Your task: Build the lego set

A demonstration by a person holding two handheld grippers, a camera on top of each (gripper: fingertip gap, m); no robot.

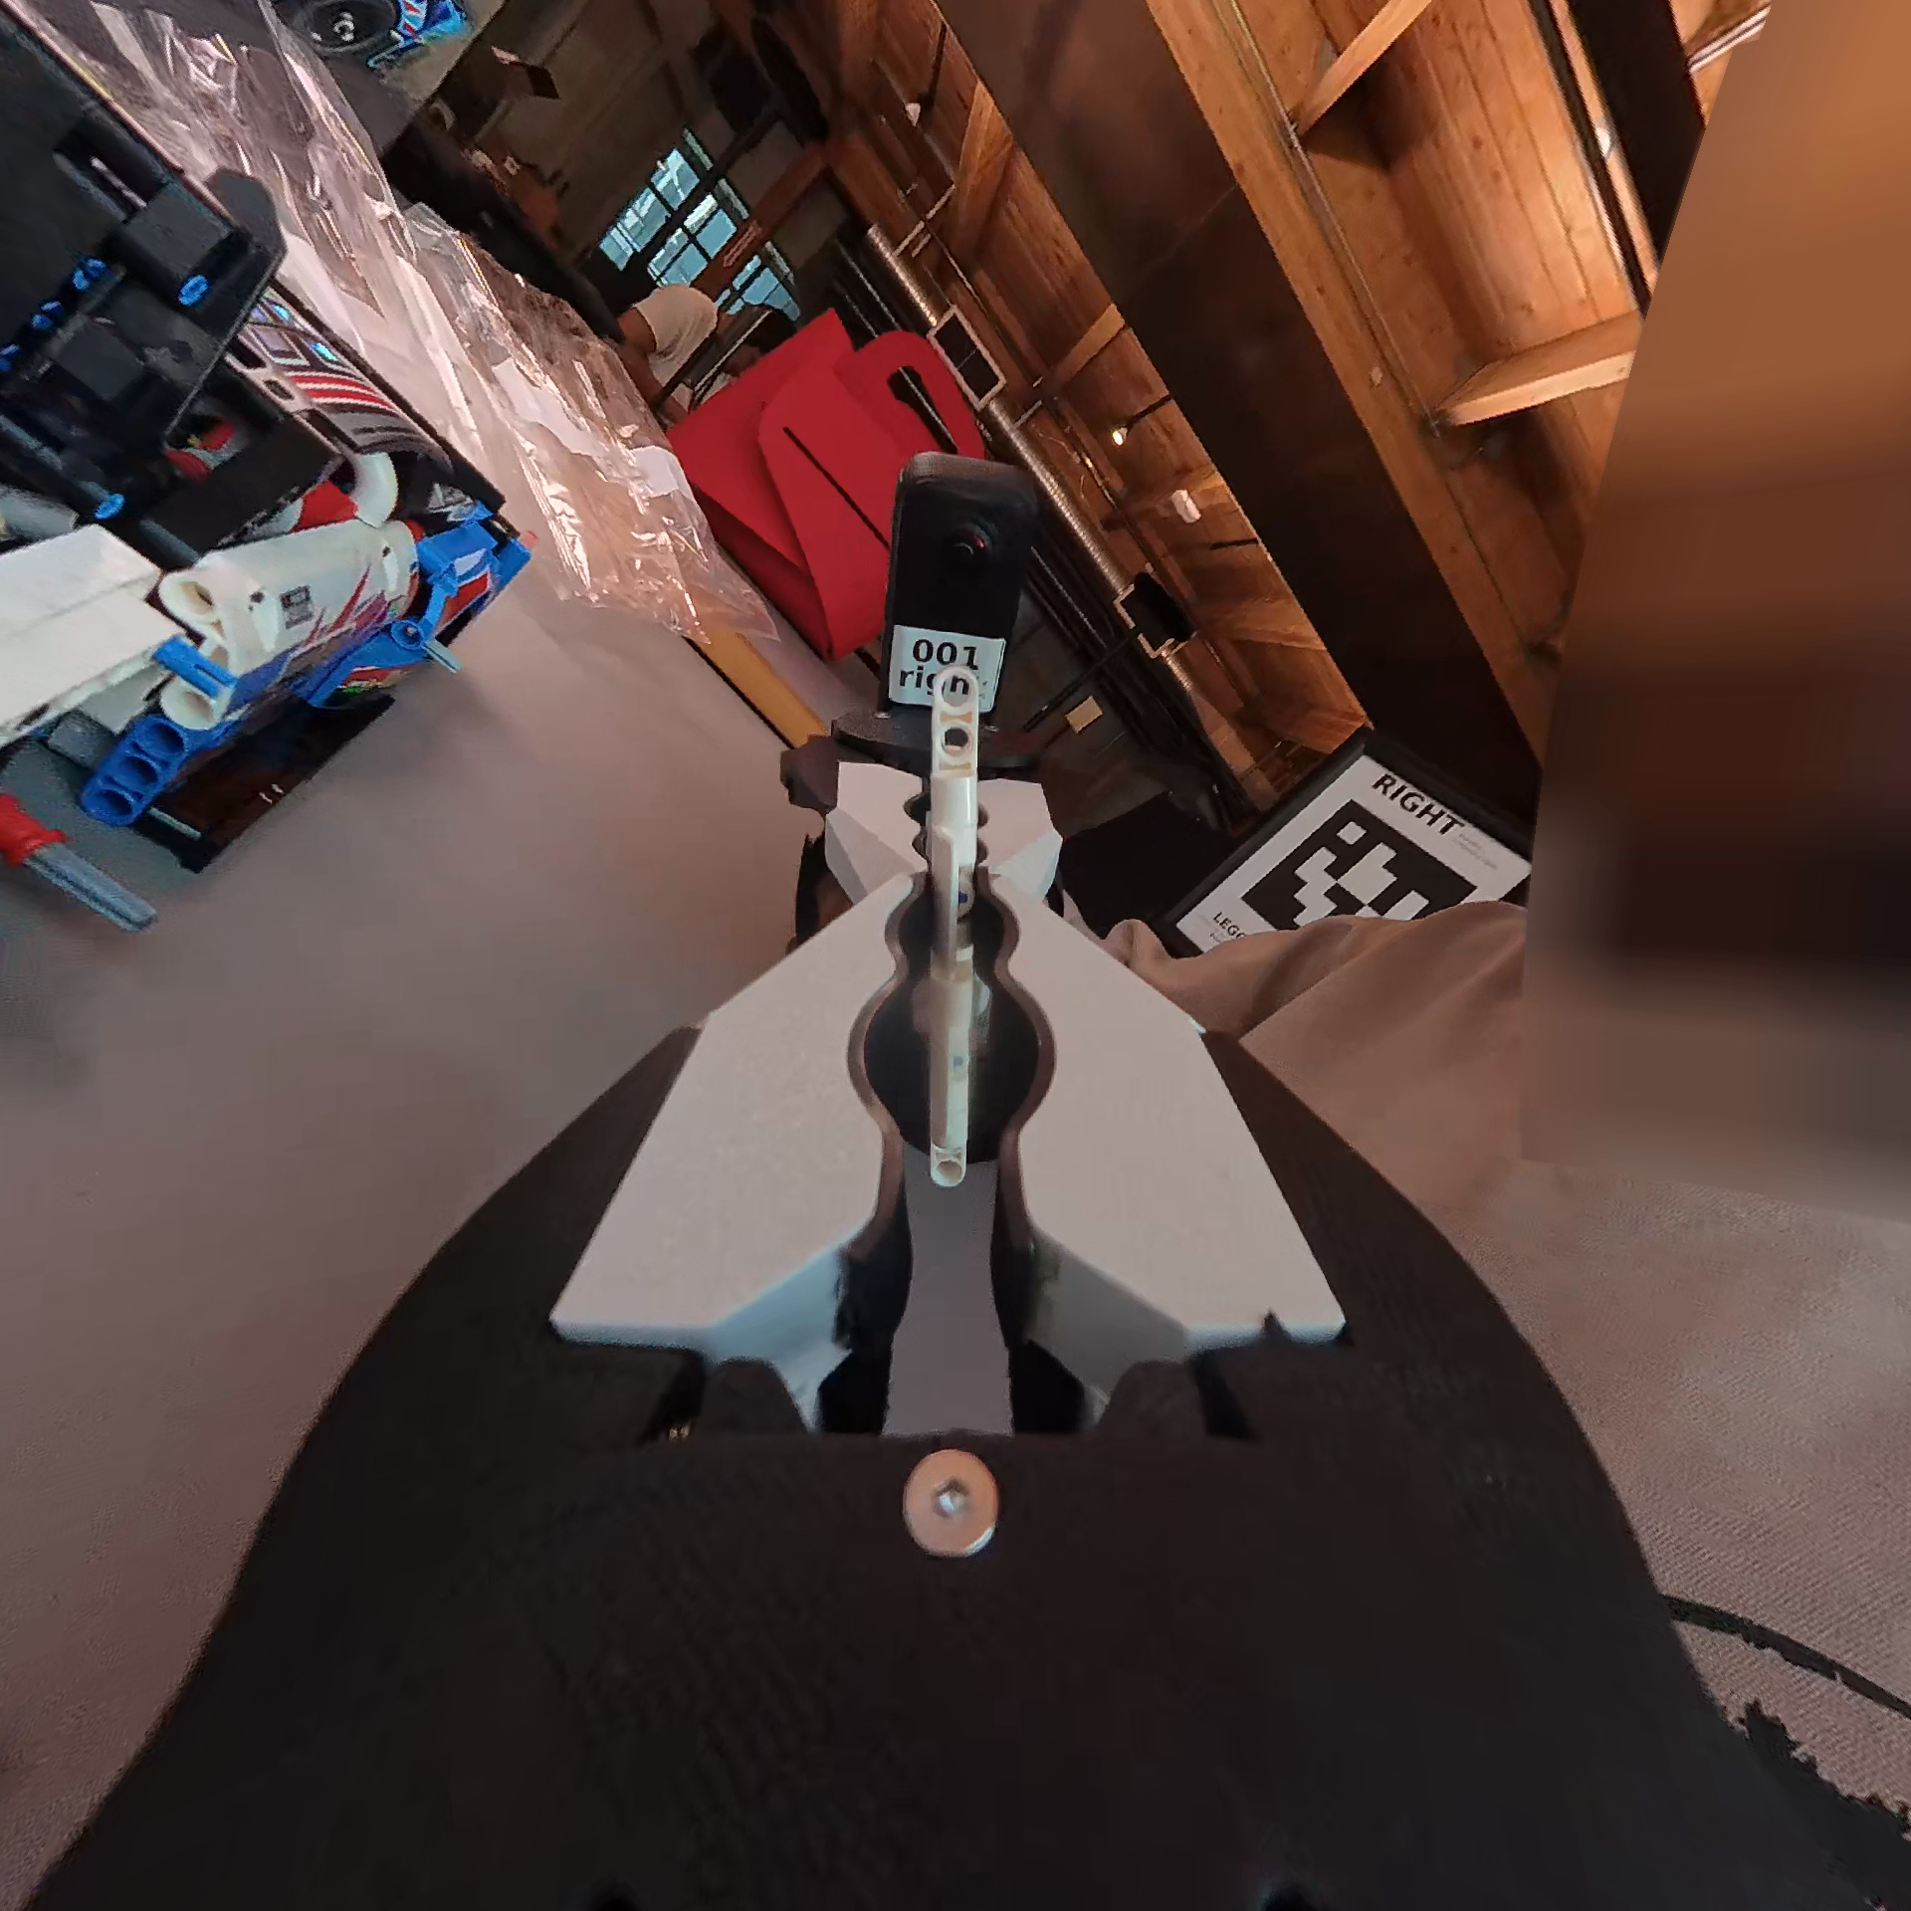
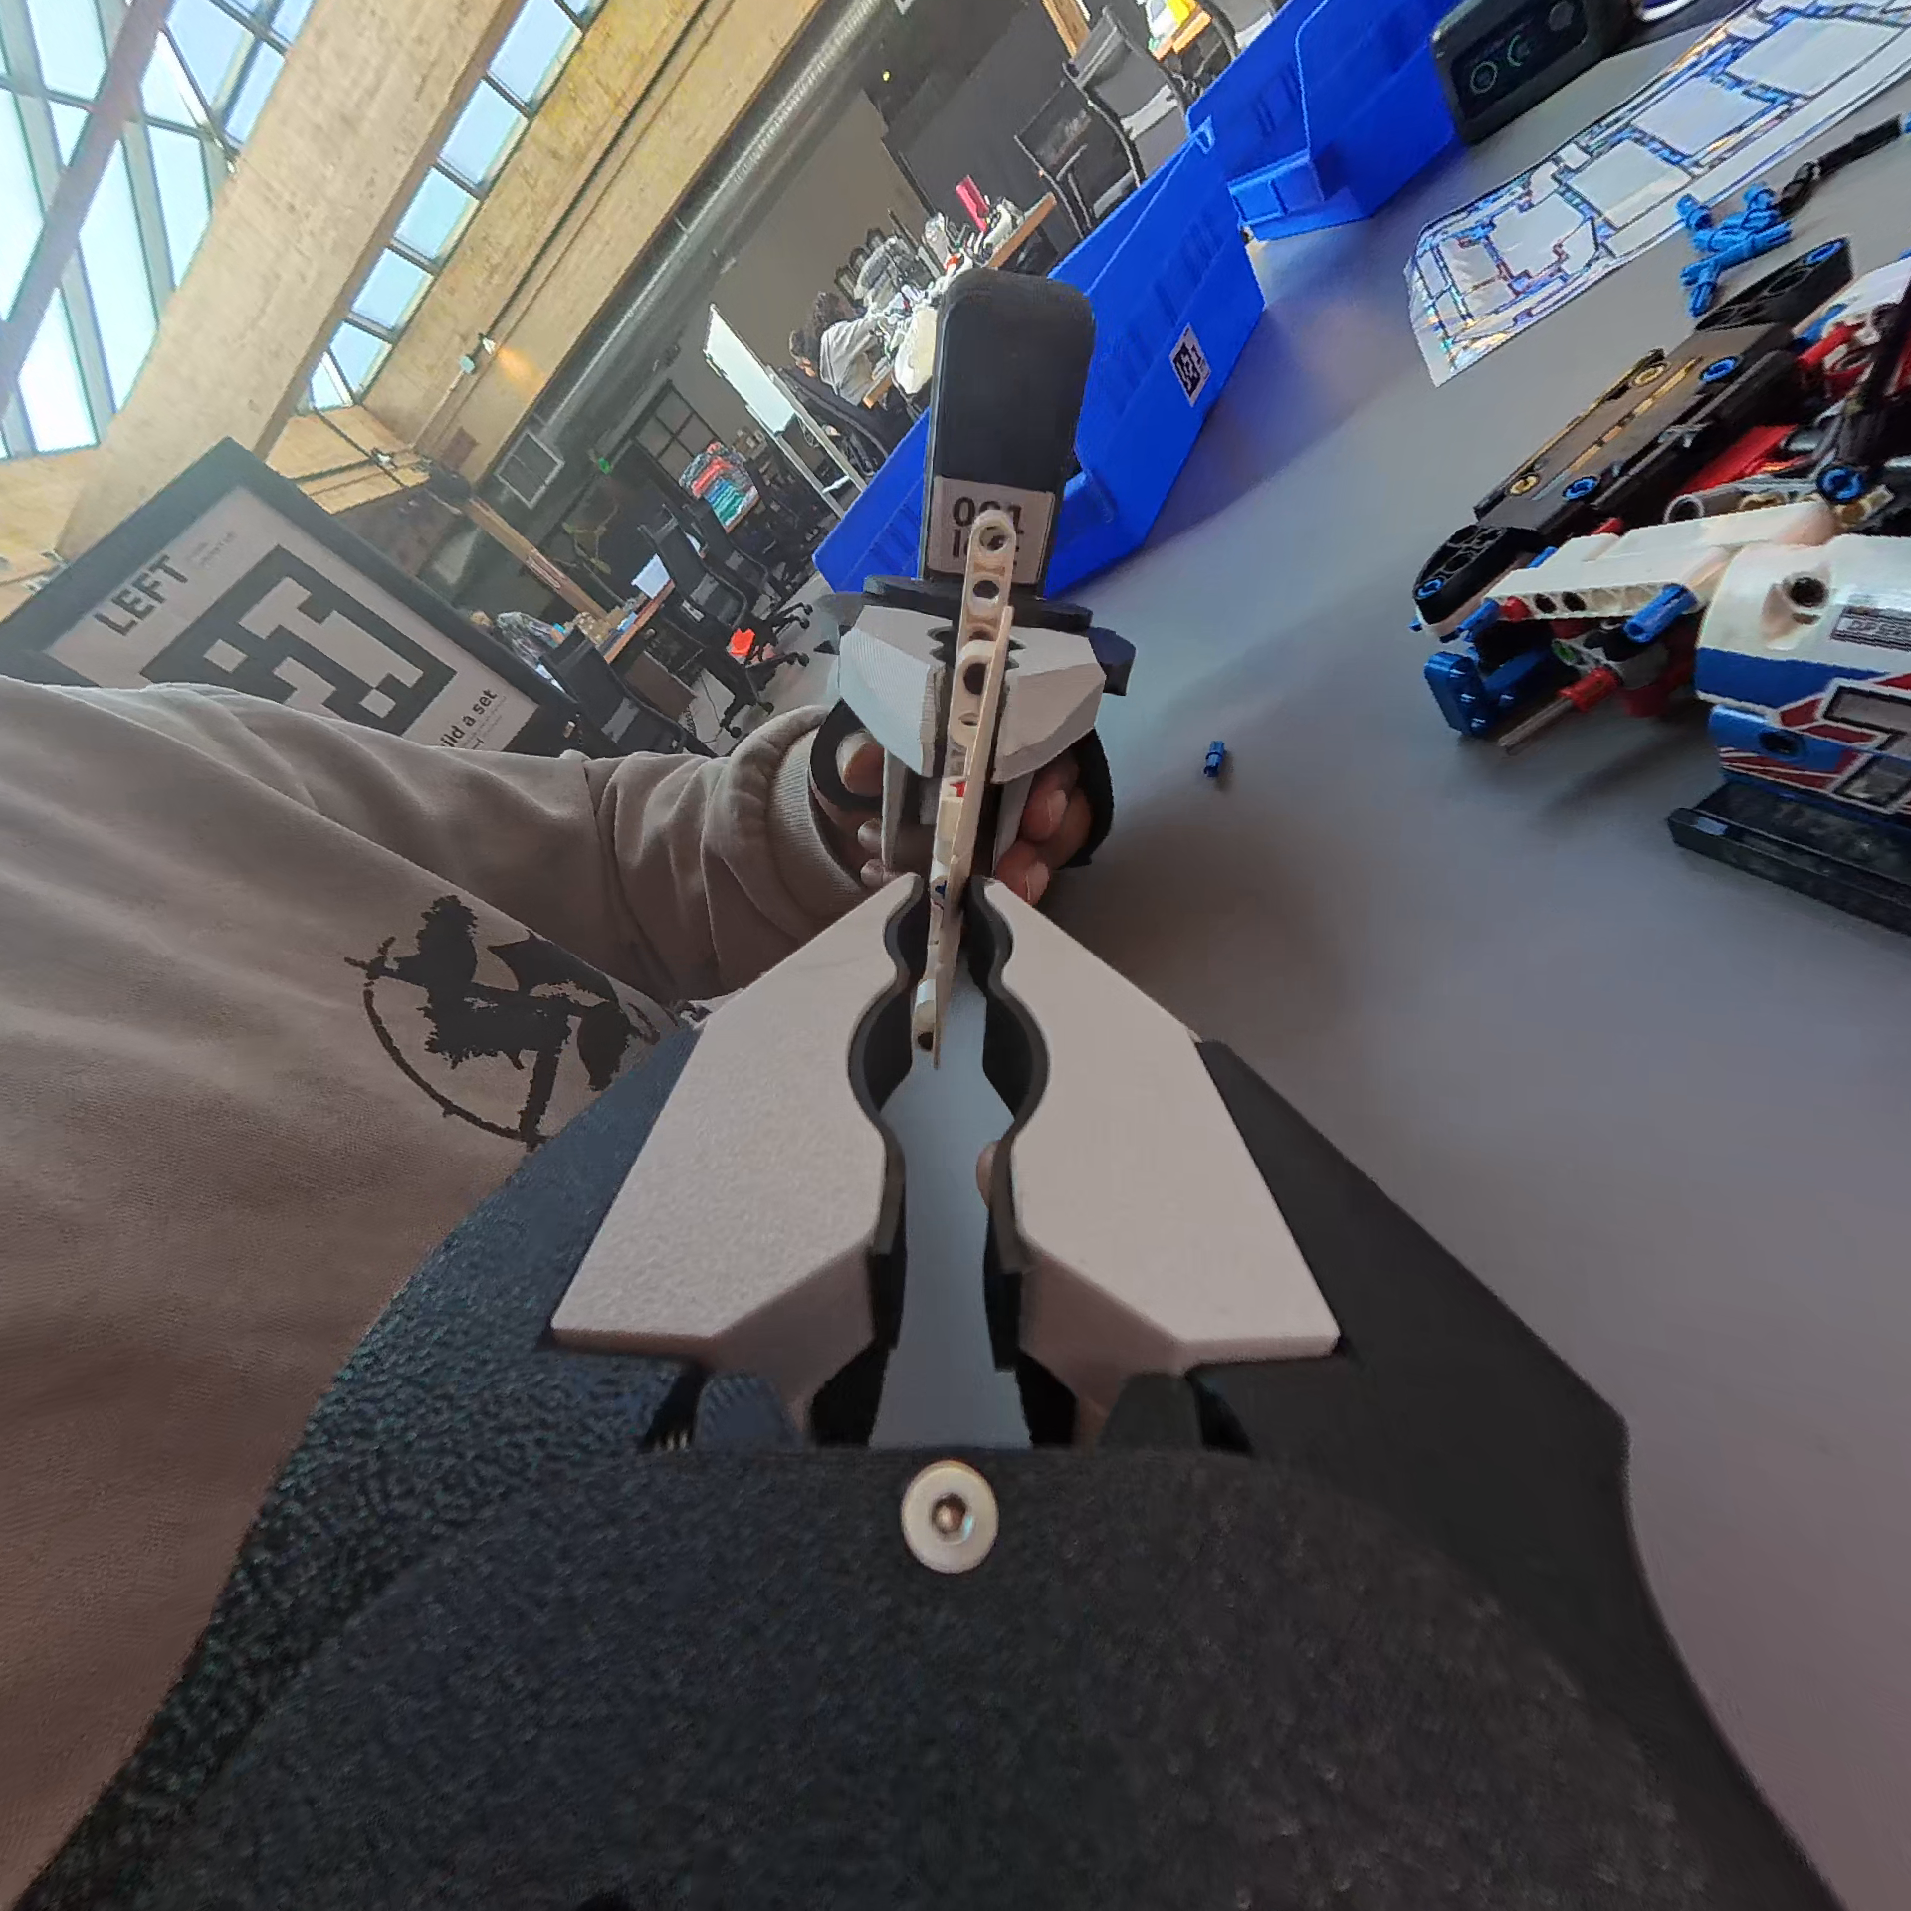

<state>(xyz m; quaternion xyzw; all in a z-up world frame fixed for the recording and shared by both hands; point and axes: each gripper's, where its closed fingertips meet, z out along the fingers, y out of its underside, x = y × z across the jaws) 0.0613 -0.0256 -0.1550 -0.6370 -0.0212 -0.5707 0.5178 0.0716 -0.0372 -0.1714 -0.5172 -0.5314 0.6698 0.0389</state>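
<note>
A long white beam (image 1: 957,739) with holes is held in the air between my two grippers, which face each other tip to tip. My left gripper (image 1: 951,900) is shut on one part of it. My right gripper (image 2: 946,900) is shut on the other part of the beam (image 2: 982,620). Each gripper also shows in the other's view: the right gripper (image 1: 951,817) and the left gripper (image 2: 967,714), held by a hand. The part-built white, blue, red and black lego car (image 1: 259,620) stands on the grey table, off to the side (image 2: 1706,641).
Clear plastic bags (image 1: 496,362) and a red-and-grey axle (image 1: 72,869) lie by the car. Blue bins (image 2: 1138,310), a sticker sheet (image 2: 1603,176), loose blue pins (image 2: 1737,238) and one small blue pin (image 2: 1215,760) are on the table. A beige sleeve (image 2: 310,827) is close. Both grippers' tips are close together, under 4 cm apart.
</note>
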